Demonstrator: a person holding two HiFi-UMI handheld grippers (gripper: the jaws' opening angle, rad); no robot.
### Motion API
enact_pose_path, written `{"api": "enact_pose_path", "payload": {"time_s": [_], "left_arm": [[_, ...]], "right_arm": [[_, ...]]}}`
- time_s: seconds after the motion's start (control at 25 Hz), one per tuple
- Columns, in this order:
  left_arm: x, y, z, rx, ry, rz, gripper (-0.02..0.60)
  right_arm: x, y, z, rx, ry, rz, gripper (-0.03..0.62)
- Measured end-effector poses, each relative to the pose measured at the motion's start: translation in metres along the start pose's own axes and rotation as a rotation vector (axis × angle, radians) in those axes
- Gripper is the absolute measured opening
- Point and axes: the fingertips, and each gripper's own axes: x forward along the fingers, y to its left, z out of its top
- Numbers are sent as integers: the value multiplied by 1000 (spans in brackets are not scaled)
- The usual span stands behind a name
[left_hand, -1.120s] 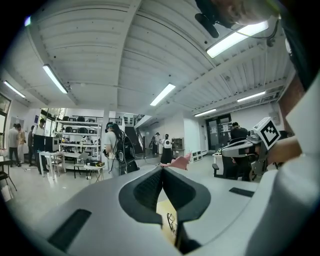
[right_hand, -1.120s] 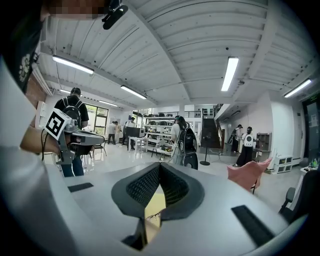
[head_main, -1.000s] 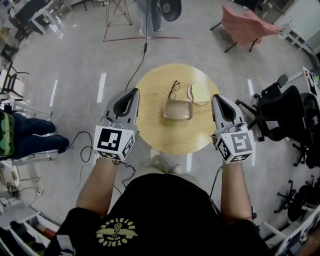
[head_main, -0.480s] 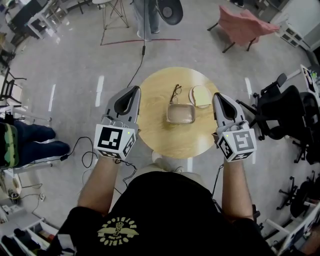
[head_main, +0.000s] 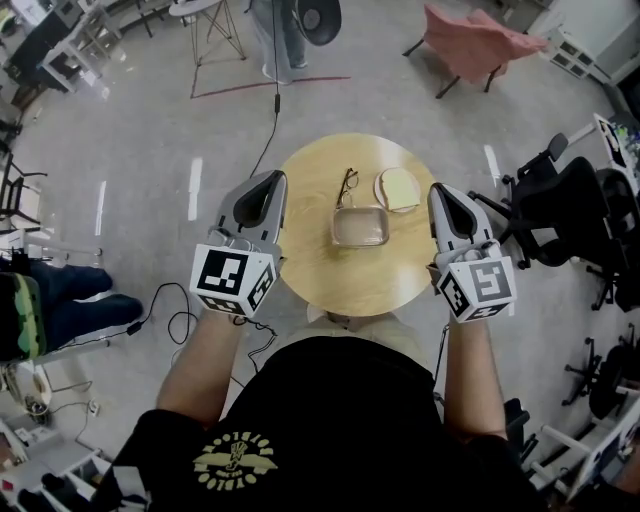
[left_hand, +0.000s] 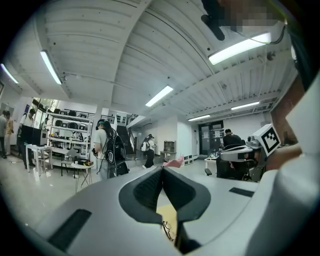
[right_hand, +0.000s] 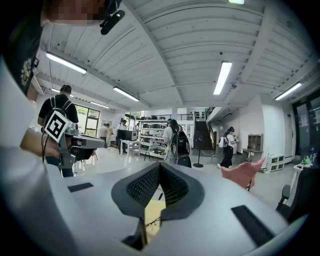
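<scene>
Both sets of jaws pressed together, empty. Left gripper (head_main: 268, 185) hangs over the round table's (head_main: 340, 285) left edge, right gripper (head_main: 440, 195) over its right edge. Glasses (head_main: 346, 186) lie near the far edge, just behind the clear box (head_main: 360, 227) at centre. Prob. light, thin, fragile — grip at bridge or temple, not lenses.

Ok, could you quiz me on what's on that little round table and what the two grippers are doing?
1. True or false: the left gripper holds the eyeglasses.
2. What lies on the round wooden table, just nearer the person than the eyeglasses? A) a mug B) a clear rectangular container C) a book
3. Fill in: the left gripper and the right gripper both have their jaws ____.
Key: 1 false, it hangs beside the table, empty; 2 B; 3 shut.
</scene>
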Motion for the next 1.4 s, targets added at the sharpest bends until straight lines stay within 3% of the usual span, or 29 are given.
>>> {"api": "enact_pose_path", "payload": {"time_s": [0.4, 0.68, 1.16, 1.4], "left_arm": [[32, -6, -8, -21, 22, 3, 17], [51, -2, -29, -117, 74, 15, 17], [75, -5, -105, -153, 233, 56, 18], [83, -11, -132, -265, 221, 36, 17]], "right_arm": [[17, -28, -11, 27, -1, 17, 15], [33, -46, -21, 85, -14, 53, 15], [66, -63, -78, 121, 109, 128, 15], [72, -62, -117, 167, 176, 151, 15]]}}
